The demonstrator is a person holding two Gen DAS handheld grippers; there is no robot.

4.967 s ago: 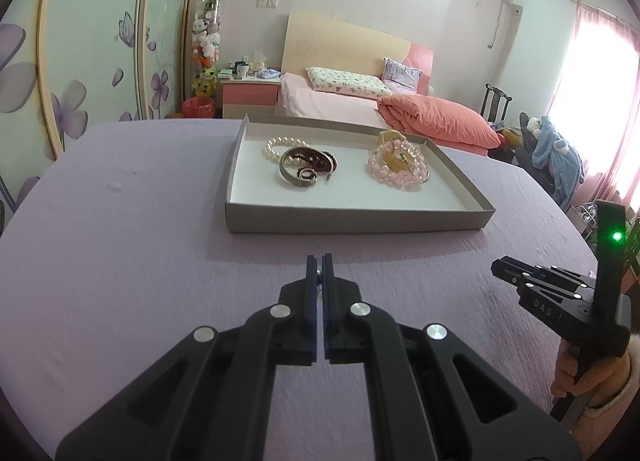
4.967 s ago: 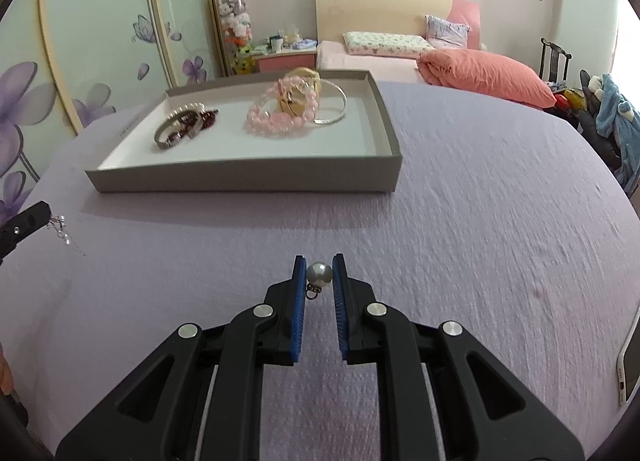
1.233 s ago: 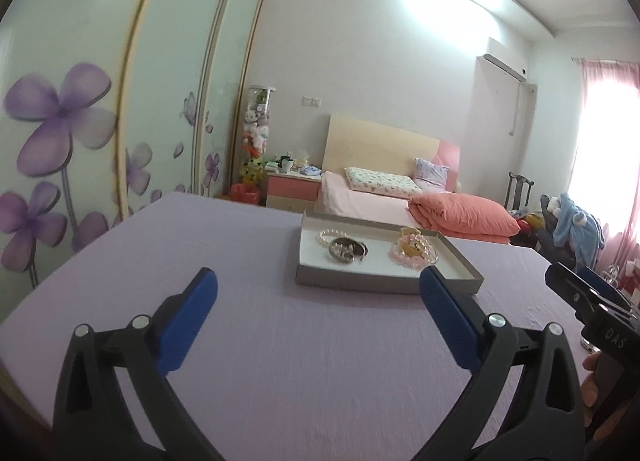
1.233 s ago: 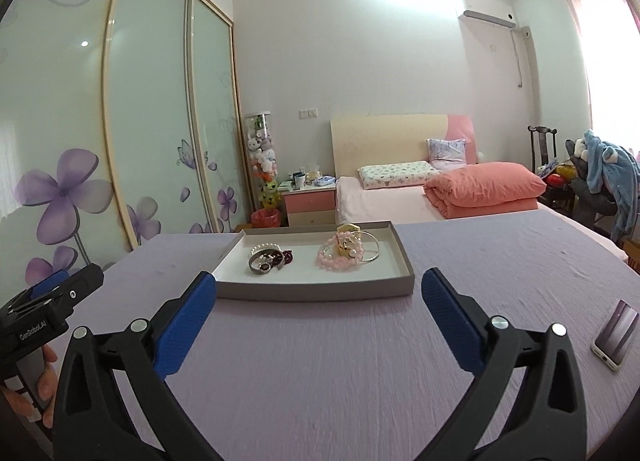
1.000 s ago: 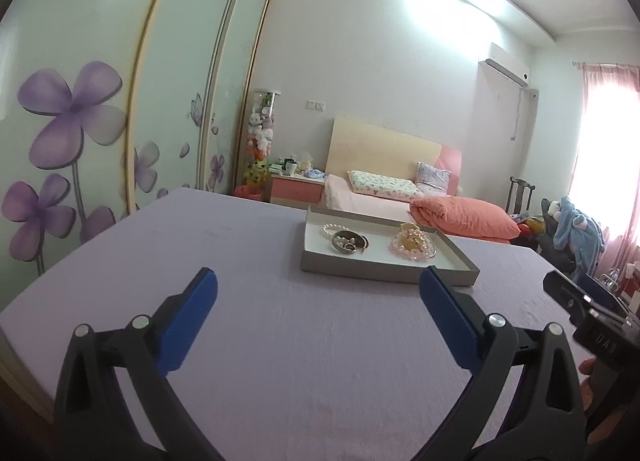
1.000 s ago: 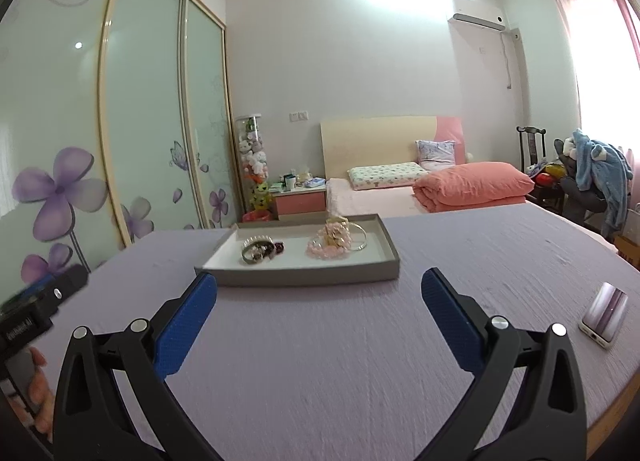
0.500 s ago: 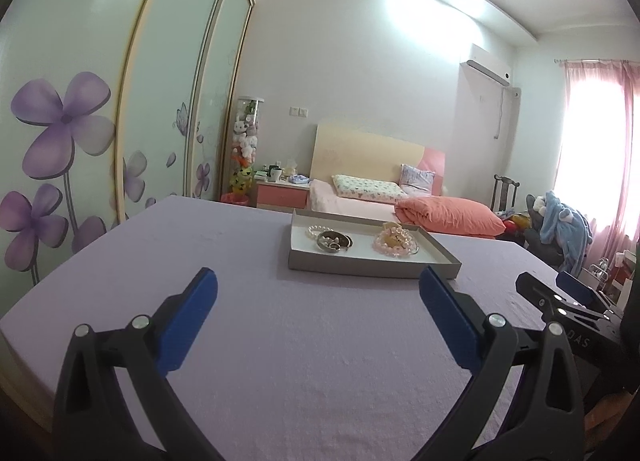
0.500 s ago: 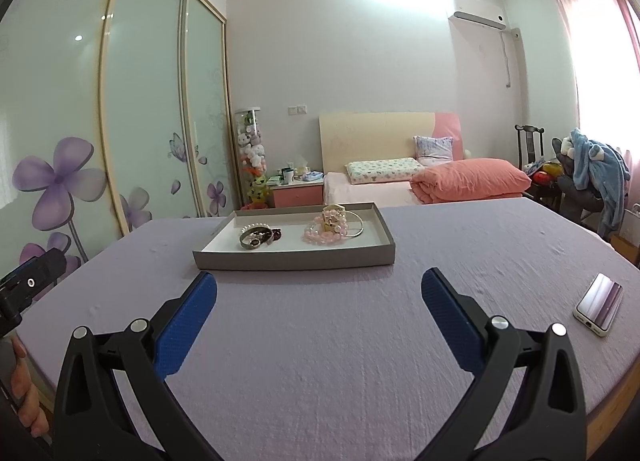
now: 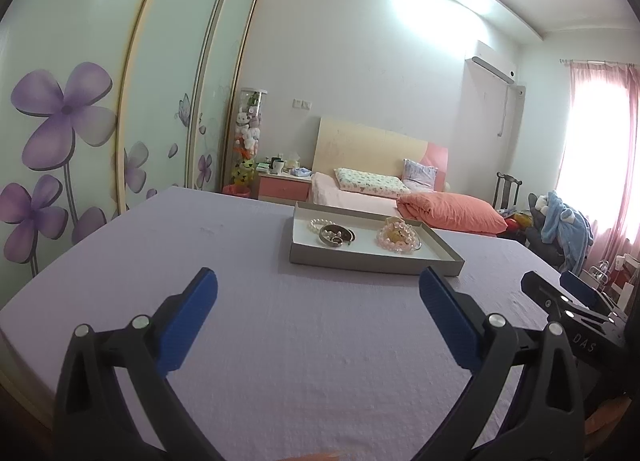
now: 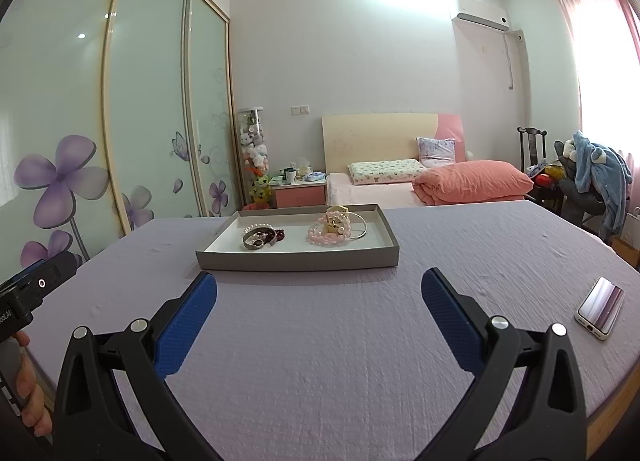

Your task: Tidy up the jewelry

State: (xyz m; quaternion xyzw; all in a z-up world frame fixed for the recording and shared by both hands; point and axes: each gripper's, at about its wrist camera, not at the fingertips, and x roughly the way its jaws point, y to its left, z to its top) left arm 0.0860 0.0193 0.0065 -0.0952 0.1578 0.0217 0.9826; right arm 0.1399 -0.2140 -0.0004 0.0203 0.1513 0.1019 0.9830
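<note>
A shallow grey tray sits far out on the purple tablecloth. Inside it lie a white pearl bracelet, a dark metal bangle, a pink bead bracelet and a thin silver ring bangle. My left gripper hangs wide open well short of the tray, nothing between its blue pads. My right gripper is likewise wide open and empty, pulled back from the tray.
A phone lies on the cloth near the right edge. The other gripper shows at the frame side in each view. Beyond the table stand a bed, a wardrobe with purple flowers and a chair with clothes.
Five seconds ago both grippers were shut near the tray, the right one on a small silver bead. Both now stand wide open and empty, drawn back and raised from the tray.
</note>
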